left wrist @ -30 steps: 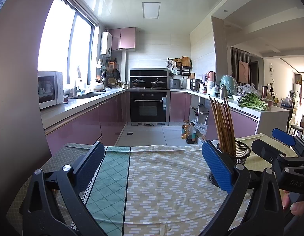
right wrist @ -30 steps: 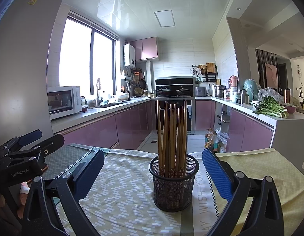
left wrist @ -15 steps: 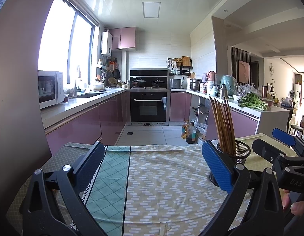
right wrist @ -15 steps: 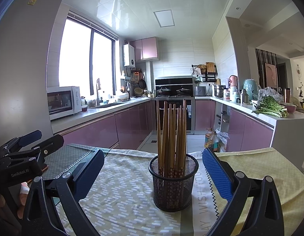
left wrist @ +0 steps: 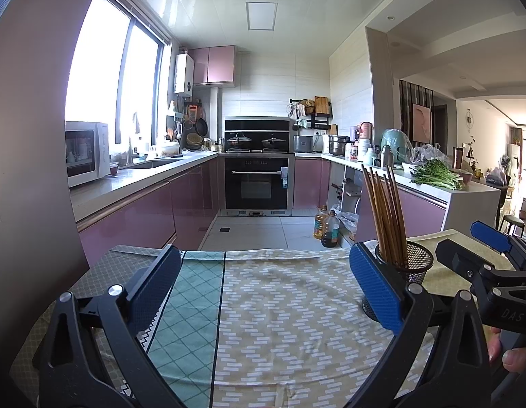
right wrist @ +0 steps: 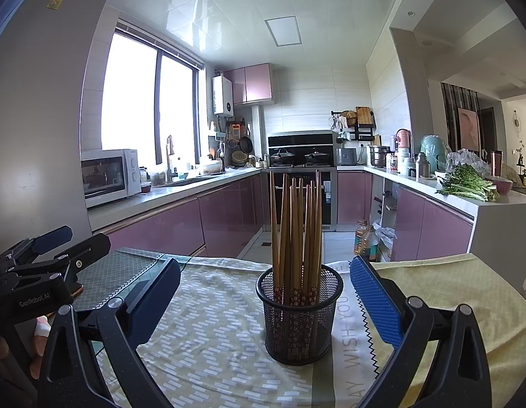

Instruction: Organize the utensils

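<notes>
The black wire-mesh cup [right wrist: 299, 316] of brown wooden chopsticks [right wrist: 297, 234] stands upright at 12 o'clock from the right gripper [right wrist: 265, 301], whose jaws gape wide and empty, probably framing it. The left gripper [left wrist: 264, 290], equally spread, holds nothing over patterned cloth [left wrist: 280, 323].

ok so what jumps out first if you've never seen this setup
The black mesh cup packed with upright wooden chopsticks stands on the patterned tablecloth, framed by the open right gripper. The left gripper, also open, holds nothing. Behind is a pink-cabinet kitchen.
</notes>
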`<action>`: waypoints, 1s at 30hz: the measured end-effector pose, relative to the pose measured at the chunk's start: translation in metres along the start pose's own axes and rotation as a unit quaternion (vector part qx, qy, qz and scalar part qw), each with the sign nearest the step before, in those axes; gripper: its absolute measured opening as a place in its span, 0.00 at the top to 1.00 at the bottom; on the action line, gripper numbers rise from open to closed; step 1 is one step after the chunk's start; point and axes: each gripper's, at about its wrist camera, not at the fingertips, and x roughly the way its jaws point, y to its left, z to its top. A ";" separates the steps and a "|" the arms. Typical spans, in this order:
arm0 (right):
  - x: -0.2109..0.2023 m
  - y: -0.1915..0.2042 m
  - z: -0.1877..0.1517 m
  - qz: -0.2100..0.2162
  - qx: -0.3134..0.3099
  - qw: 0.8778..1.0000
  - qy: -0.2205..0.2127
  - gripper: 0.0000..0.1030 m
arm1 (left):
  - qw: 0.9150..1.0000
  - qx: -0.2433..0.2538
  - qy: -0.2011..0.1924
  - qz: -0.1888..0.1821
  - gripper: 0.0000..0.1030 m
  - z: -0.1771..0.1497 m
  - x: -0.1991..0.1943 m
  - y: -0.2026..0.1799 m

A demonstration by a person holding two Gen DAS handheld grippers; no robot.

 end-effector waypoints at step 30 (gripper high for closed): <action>0.001 0.001 -0.002 0.000 0.003 1.000 0.002 0.06 | 1.000 -0.001 0.003 0.000 0.05 -0.002 0.001 -0.001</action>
